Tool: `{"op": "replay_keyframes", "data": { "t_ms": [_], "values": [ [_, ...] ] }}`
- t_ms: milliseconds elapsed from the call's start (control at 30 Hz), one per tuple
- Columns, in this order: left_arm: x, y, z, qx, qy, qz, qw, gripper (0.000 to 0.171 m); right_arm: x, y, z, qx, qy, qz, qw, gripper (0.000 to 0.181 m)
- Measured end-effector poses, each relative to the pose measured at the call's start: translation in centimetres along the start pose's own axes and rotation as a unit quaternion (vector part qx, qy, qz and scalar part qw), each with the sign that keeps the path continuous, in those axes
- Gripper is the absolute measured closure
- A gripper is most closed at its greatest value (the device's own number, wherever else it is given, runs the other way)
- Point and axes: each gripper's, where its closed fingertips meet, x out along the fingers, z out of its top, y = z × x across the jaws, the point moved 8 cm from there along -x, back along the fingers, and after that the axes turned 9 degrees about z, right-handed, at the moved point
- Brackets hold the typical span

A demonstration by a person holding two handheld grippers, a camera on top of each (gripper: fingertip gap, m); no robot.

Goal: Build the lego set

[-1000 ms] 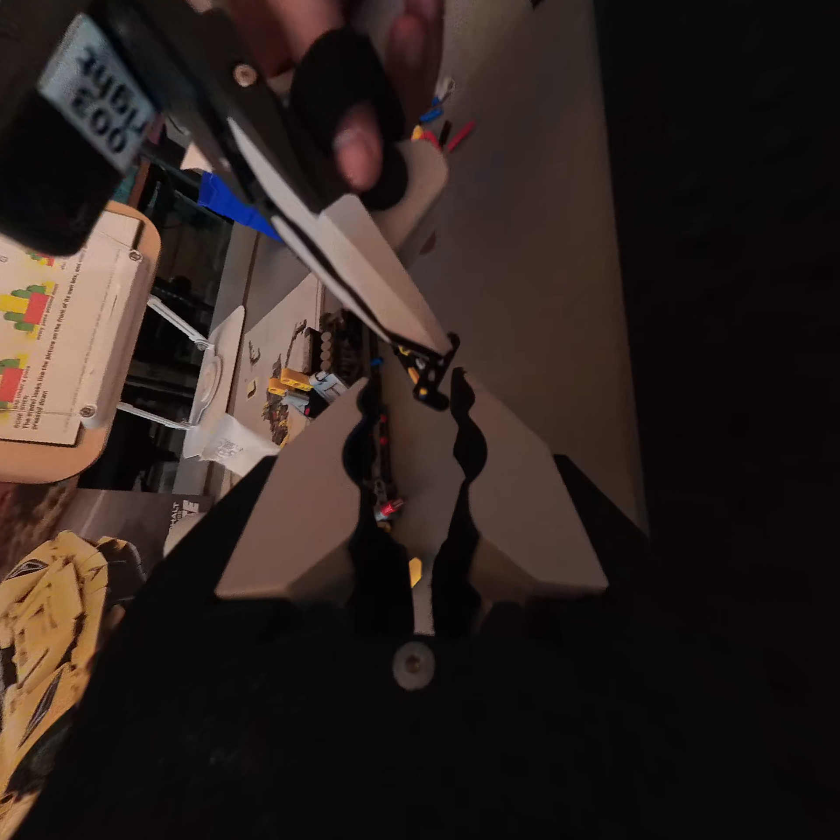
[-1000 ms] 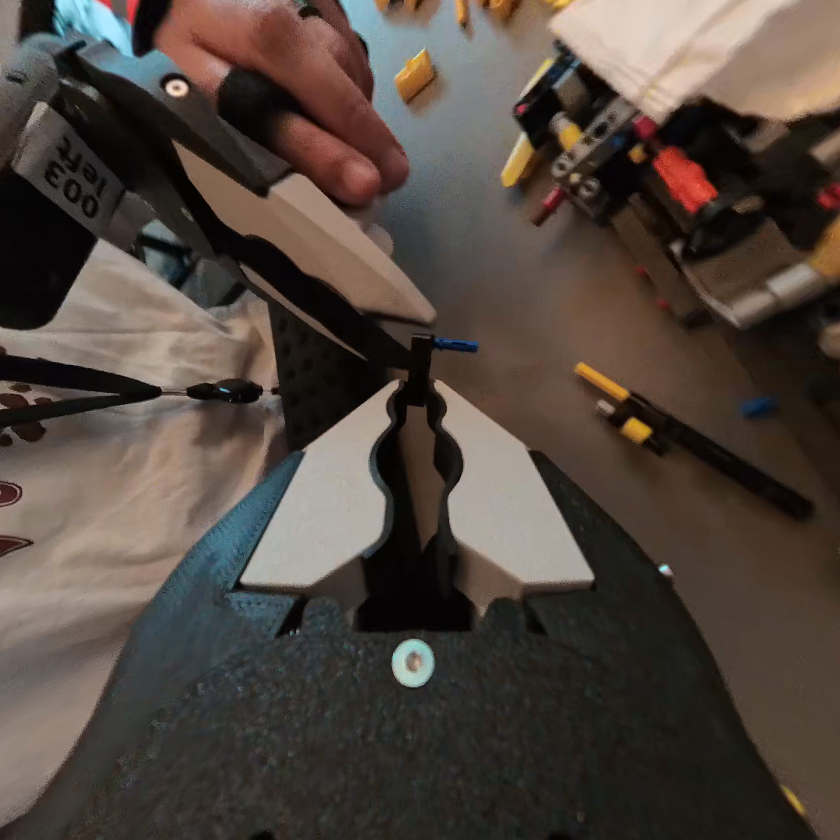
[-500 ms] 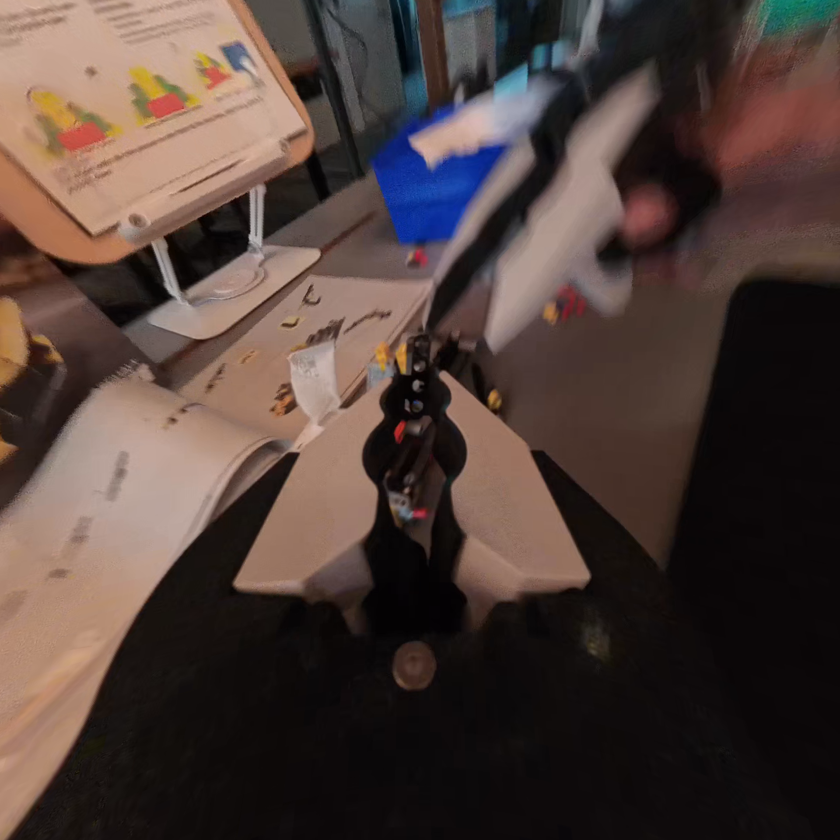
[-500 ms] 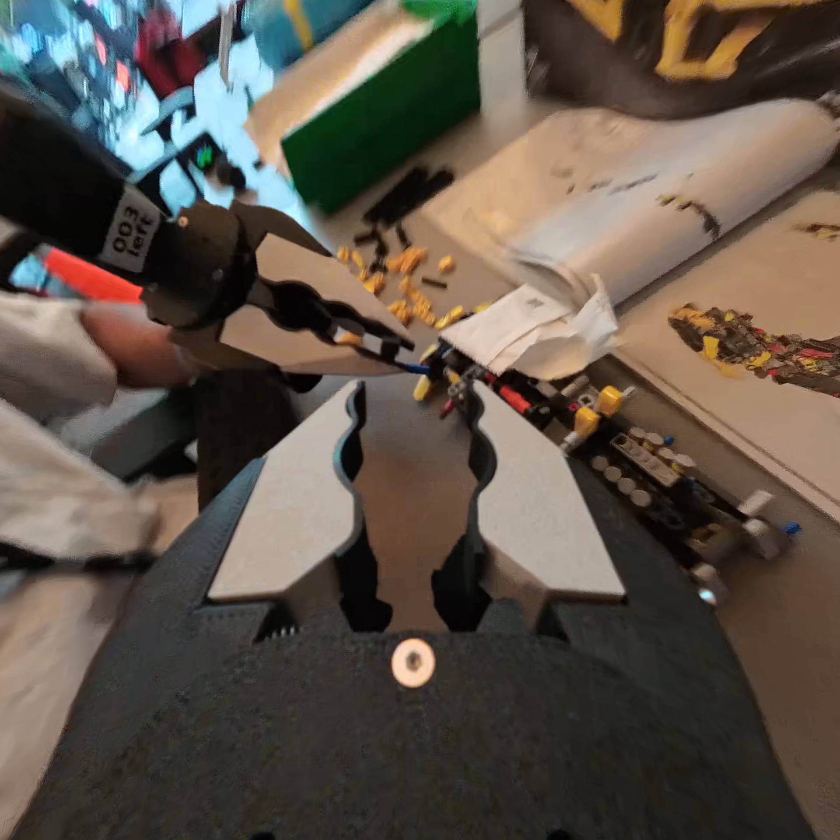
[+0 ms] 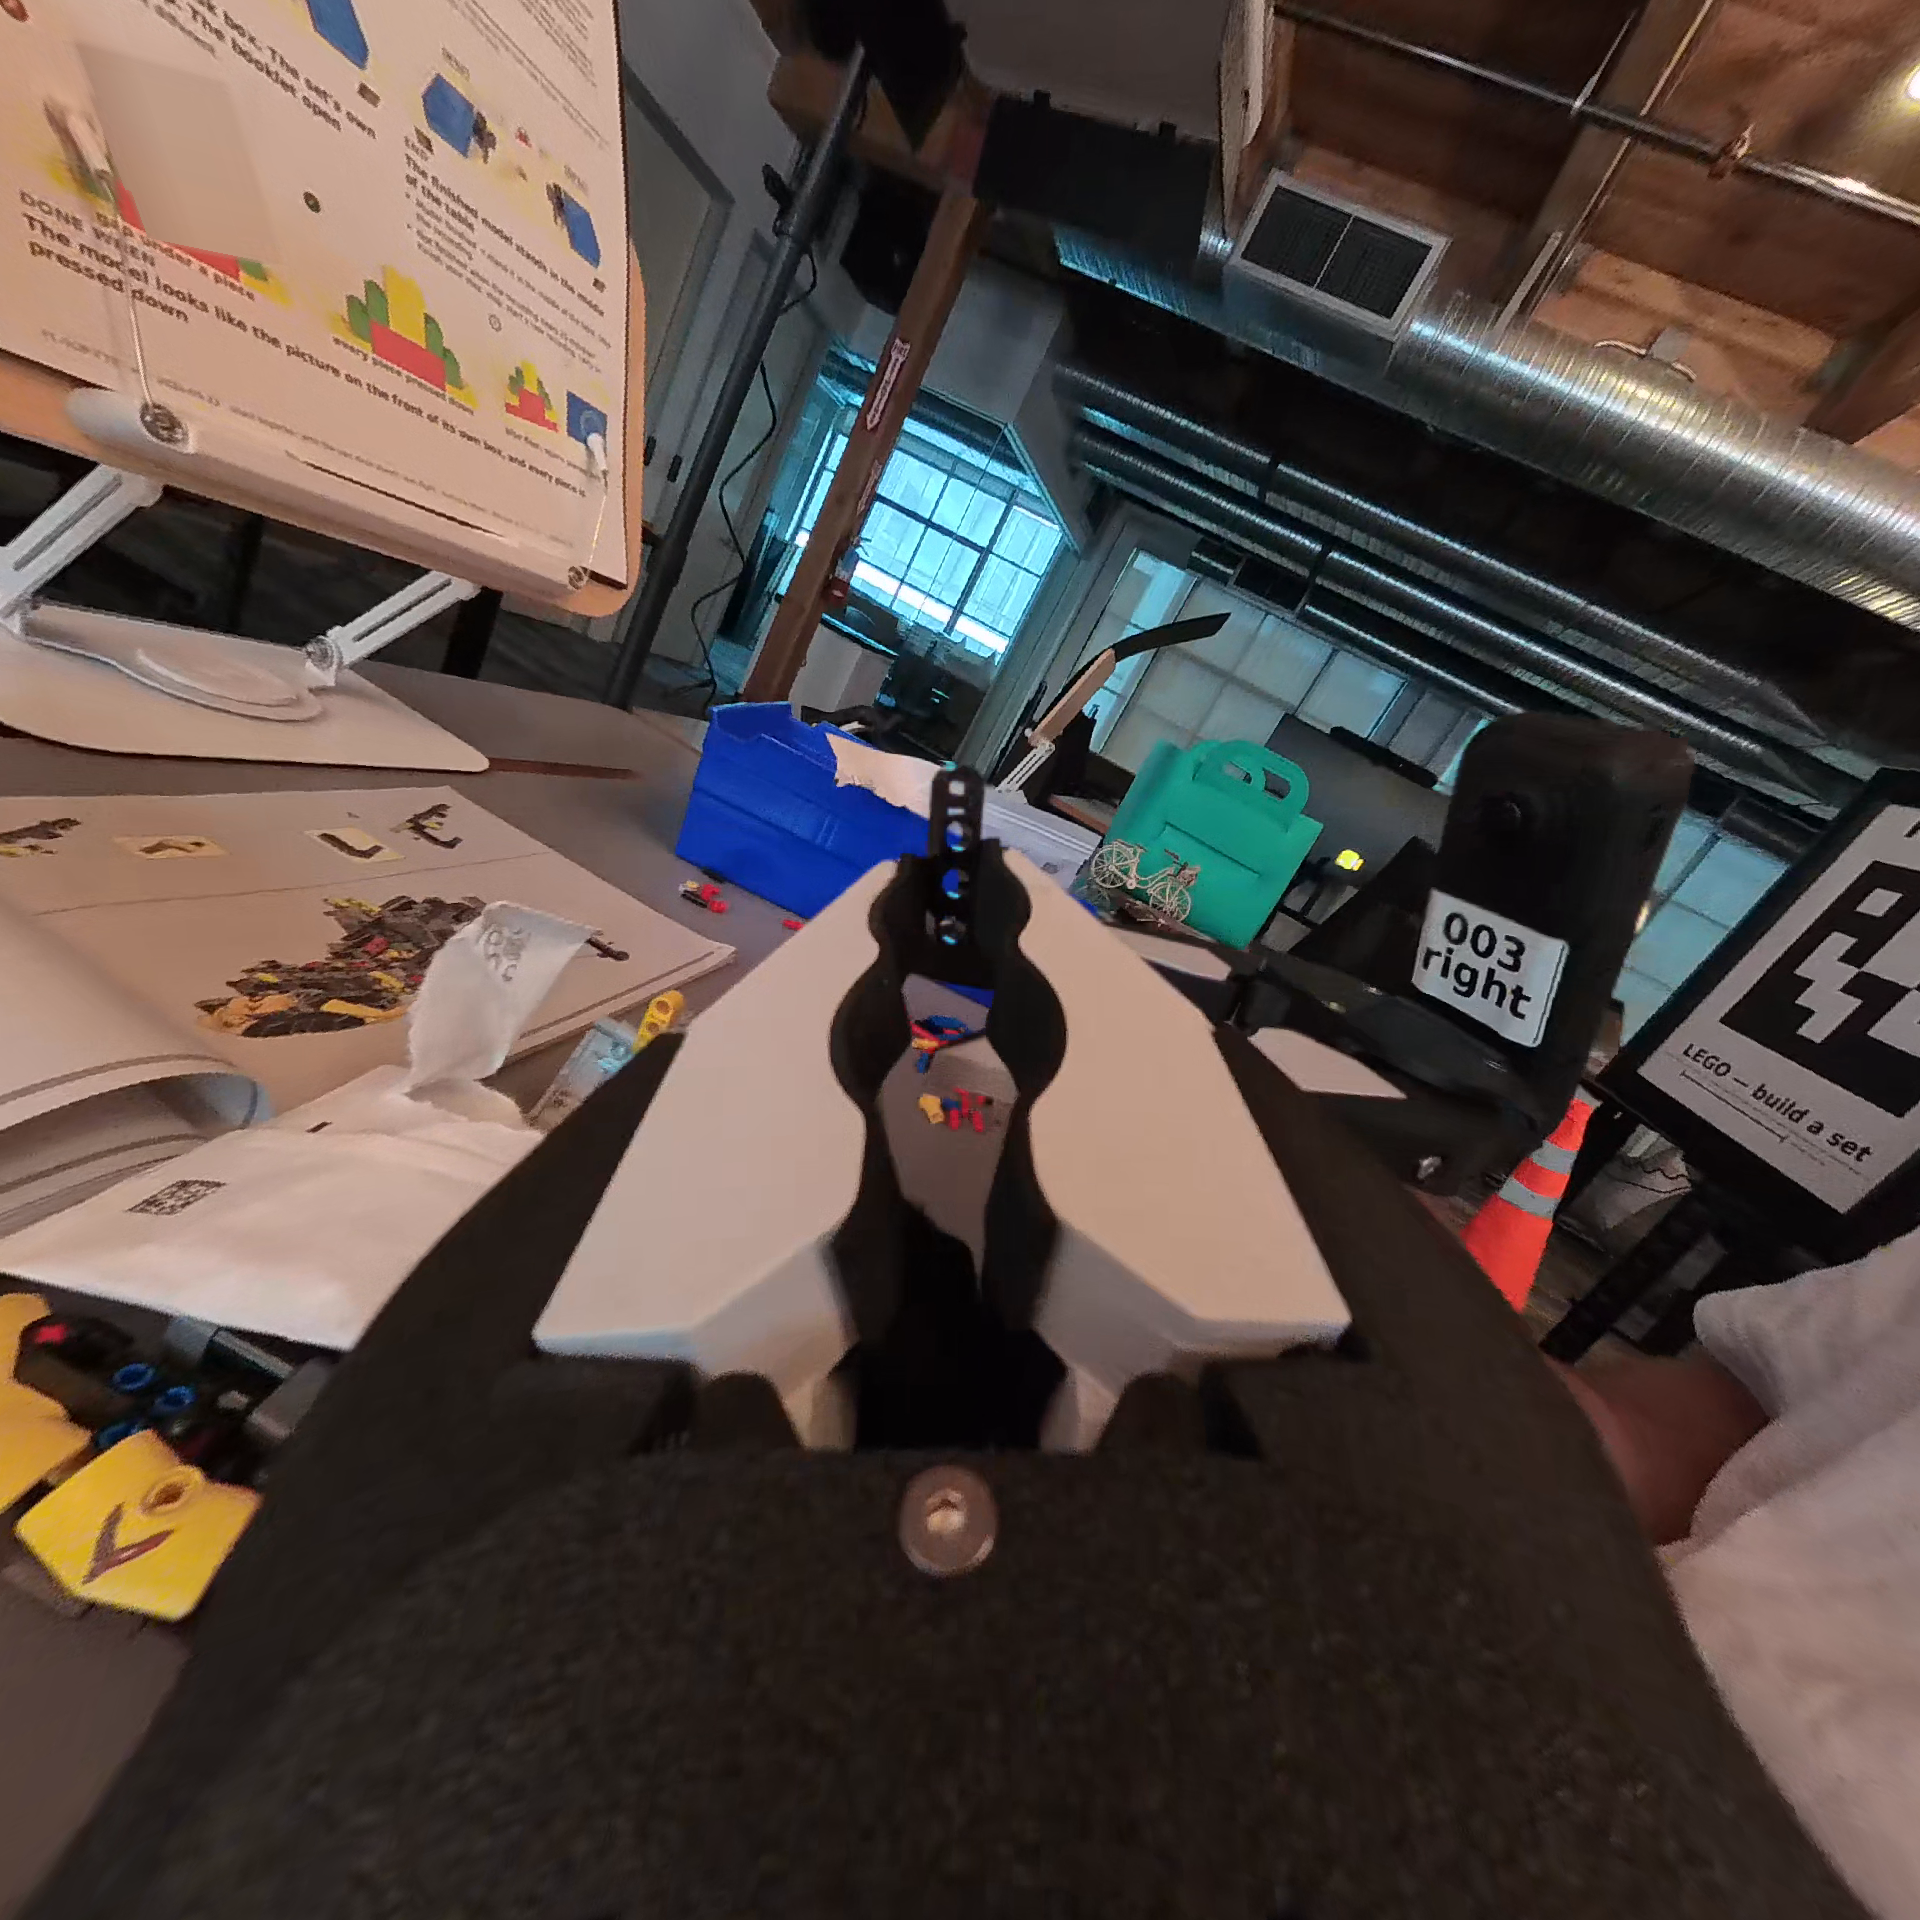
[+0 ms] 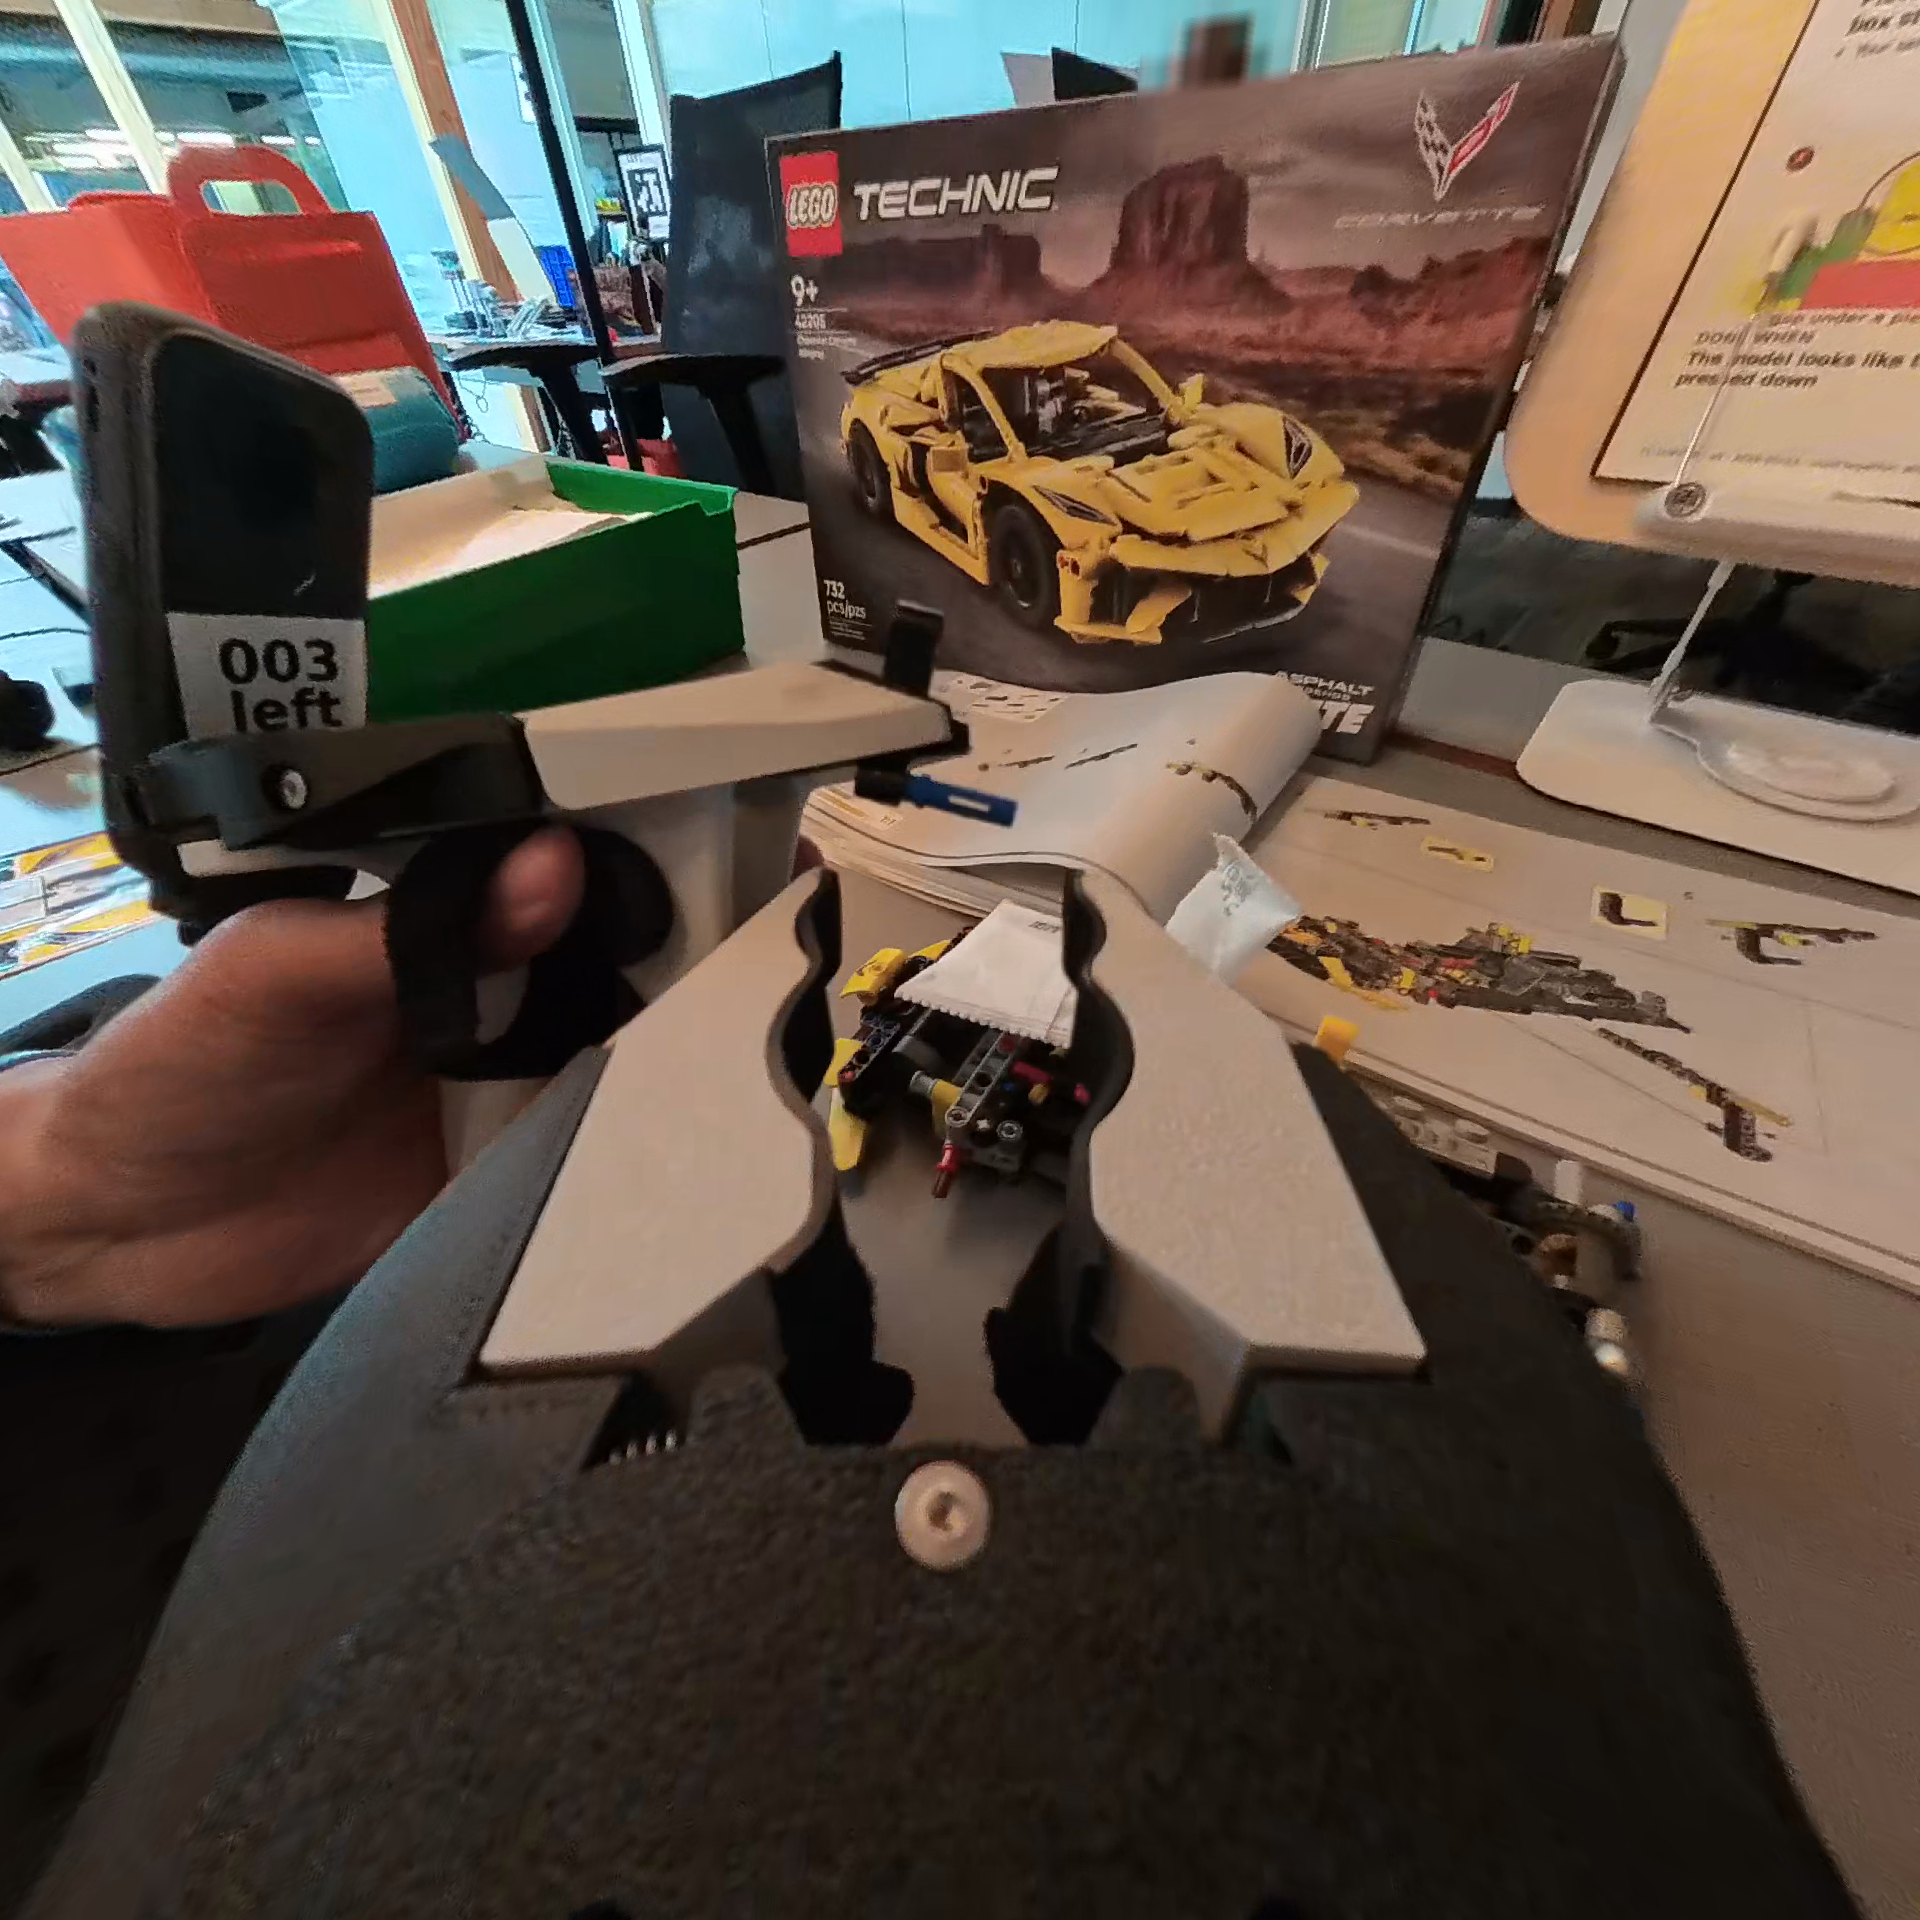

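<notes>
Black and studded with round holes, a short beam stands upright in the tip of the left tool, whose pale fingers are pressed together on its lower part. In the right wrist view the same tool is seen side-on, held by a hand, and a blue pin sticks out sideways from the beam's lower end, just under the fingers. The right tool is spread, with nothing between its fingers; through the gap, on the grey table just ahead of it, lies the half-built model, a cluster of black, grey and yellow parts with a torn white bag resting on its far side. Beyond the model an open booklet lies flat, and behind that the set's box, showing a yellow car, stands upright. Left of the box sits a green bin. From the left tool's view, a blue bin sits past its tip, with small loose red, blue and yellow parts scattered on the table between, and yellow panels lie low to its left. A sheet on a stand rises at upper left.
</notes>
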Motion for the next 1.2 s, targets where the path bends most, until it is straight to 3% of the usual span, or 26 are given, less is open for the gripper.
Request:
{"op": "replay_keyframes", "data": {
  "t_ms": [400, 567, 867, 1200],
  "values": [
    [0.5, -0.4, -1.1, 0.03, 0.038, -0.011, 0.999, 0.165, -0.6, -0.5, 0.4, 0.017, -0.001, 0.03, 0.999, 0.153],
    [0.4, 0.3, -1.6, 0.036, 0.105, -0.005, 0.994, 0.165, -0.6, -1.0, -0.3, -0.04, 0.055, 0.044, 0.997, 0.154],
    [-0.1, 0.9, -1.3, 0.039, 0.123, -0.004, 0.992, 0.167, -0.6, -1.2, -0.6, -0.126, 0.115, 0.021, 0.985, 0.158],
    [2.6, 1.7, -0.3, 0.094, 0.192, 0.034, 0.976, 0.167, -1.5, -4.2, -1.0, -0.035, 0.087, 0.045, 0.995, 0.15]
  ]
}}
